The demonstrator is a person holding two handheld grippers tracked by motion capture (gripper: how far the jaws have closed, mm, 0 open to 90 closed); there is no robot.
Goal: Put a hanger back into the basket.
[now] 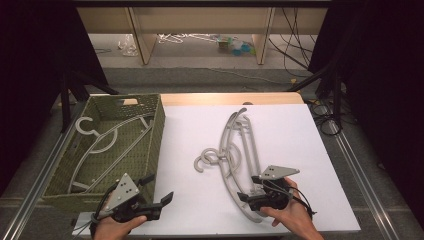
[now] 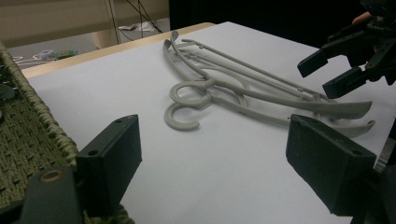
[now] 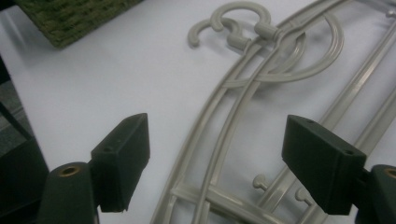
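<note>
Right tool [image 1: 248, 189] hovering jaws spread over stacked grey hangers [image 1: 239, 150], gripping nothing, near worktop [image 1: 300, 135] front edge. Left tool [image 1: 159, 192] spreading wide, empty, at front-left corner beside green woven basket [image 1: 156, 135] holding another hanger [image 1: 107, 142].

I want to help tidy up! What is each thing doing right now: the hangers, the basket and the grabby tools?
Two hangers: lying stacked flat on the white table, not held.
Hanger in basket: lying inside, tilted against the wall.
Basket: upright, open top, at the table's left.
Left hand-held gripper: open, holding nothing, beside the basket.
Right hand-held gripper: open, jaws either side of the stacked hangers' arm, not pressing.
</note>
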